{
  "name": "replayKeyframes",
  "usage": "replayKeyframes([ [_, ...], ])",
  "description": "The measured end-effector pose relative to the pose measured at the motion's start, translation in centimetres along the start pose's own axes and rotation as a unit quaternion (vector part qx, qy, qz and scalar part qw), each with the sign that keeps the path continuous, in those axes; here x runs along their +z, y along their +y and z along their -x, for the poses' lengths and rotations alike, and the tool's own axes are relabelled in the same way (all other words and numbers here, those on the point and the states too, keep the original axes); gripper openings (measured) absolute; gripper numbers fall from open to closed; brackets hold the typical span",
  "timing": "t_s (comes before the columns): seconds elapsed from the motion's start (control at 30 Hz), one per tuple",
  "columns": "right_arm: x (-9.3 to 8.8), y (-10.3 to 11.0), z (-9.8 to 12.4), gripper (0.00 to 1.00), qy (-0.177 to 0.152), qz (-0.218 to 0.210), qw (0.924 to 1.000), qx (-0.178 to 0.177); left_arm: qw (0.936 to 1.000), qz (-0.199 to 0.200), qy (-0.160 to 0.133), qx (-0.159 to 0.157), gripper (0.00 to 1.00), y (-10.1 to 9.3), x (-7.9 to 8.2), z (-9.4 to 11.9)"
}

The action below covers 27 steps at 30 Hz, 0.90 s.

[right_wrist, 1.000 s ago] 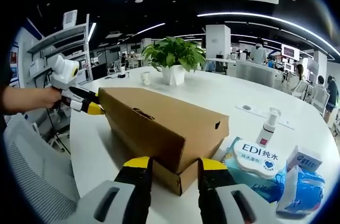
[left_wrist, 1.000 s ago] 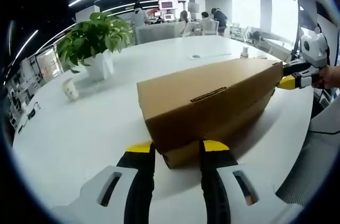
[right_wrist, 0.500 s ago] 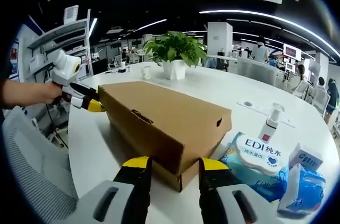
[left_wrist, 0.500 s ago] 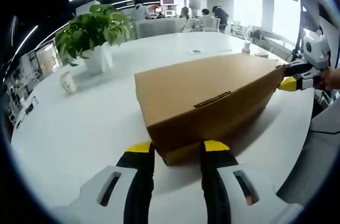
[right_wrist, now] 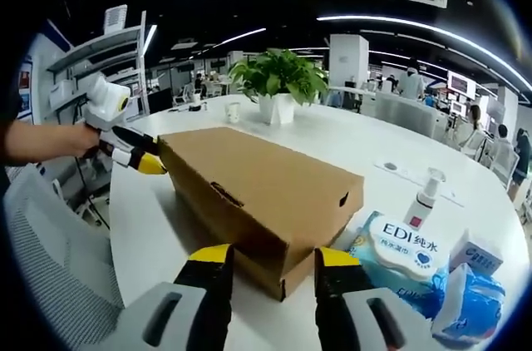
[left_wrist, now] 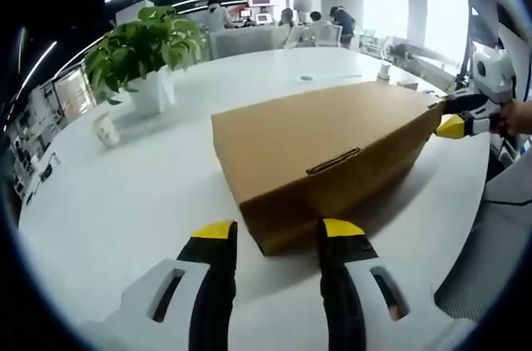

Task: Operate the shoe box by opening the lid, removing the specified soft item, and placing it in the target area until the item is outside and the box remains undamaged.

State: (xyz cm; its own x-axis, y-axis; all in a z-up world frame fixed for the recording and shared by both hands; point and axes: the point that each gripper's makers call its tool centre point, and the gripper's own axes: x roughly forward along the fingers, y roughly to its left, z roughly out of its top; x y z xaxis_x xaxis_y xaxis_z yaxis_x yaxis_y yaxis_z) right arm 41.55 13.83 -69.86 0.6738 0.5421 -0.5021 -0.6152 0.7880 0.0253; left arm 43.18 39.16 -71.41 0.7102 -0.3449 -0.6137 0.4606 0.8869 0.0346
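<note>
A brown cardboard shoe box [left_wrist: 320, 151] lies on the white table [left_wrist: 125, 201] with its lid down over the base. My left gripper [left_wrist: 278, 234] is open, and its yellow-tipped jaws stand on either side of the box's near end. In the right gripper view the same box [right_wrist: 266, 189] runs away to the left. My right gripper [right_wrist: 272, 258] is open at the box's opposite end. Each gripper shows at the far end of the box in the other's view: the right gripper [left_wrist: 460, 124] and the left gripper [right_wrist: 137, 160], held by a hand [right_wrist: 41, 139].
A potted plant [left_wrist: 145, 60] and a paper cup [left_wrist: 105, 129] stand at the back left. To the right of the box lie a wet-wipes pack [right_wrist: 399, 255], a spray bottle [right_wrist: 424, 193], a small carton [right_wrist: 475, 253] and a blue packet [right_wrist: 470, 297]. A grey mesh chair [right_wrist: 50, 284] stands at the table's edge.
The lid, which stood slightly raised above the base, has come down over the box. Both grippers have drawn back a little and stay open.
</note>
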Motion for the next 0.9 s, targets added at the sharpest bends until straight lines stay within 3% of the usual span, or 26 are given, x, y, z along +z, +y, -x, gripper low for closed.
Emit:
replayKeyframes([
  [0.37, 0.5, -0.2, -0.6, 0.38, 0.002, 0.002, 1.0000, 0.000, 0.9996, -0.016, -0.014, -0.019, 0.39, -0.5, 1.0, 0.1],
  [0.9, -0.1, -0.3, -1.1, 0.38, 0.004, -0.005, 0.9999, -0.008, 0.9999, -0.004, -0.002, -0.014, 0.38, -0.4, 0.4, -0.6],
])
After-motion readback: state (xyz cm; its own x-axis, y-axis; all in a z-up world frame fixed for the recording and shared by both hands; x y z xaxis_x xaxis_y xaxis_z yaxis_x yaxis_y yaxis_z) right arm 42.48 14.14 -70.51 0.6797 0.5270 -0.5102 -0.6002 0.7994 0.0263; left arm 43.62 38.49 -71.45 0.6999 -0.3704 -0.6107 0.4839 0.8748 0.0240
